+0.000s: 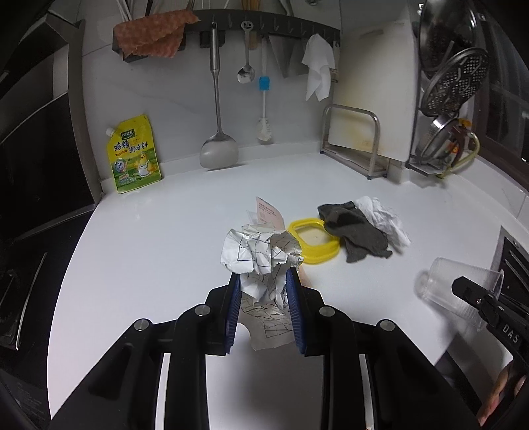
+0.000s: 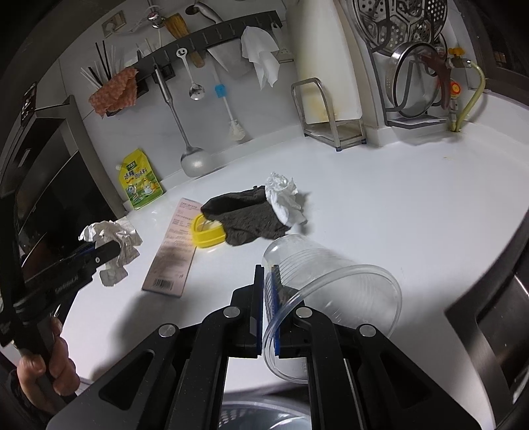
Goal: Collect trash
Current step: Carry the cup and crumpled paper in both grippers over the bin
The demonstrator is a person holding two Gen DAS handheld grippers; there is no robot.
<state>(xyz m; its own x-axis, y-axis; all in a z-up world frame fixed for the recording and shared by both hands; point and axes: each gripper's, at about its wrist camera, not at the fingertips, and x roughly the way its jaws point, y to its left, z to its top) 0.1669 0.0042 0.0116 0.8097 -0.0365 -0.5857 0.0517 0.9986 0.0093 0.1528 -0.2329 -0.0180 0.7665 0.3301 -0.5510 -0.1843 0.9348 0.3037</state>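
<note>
My left gripper is shut on a crumpled sheet of printed paper and holds it above the white counter; the paper also shows in the right wrist view. My right gripper is shut on the wall of a clear plastic cup, held on its side above the counter; the cup also shows in the left wrist view. On the counter lie a pink card, a yellow plastic ring, a grey cloth and a crumpled white tissue.
A yellow seasoning pouch leans on the back wall. Utensils hang from a wall rail. A metal rack with a cutting board and a rack of pot lids stand at the back right. A black stove is on the left.
</note>
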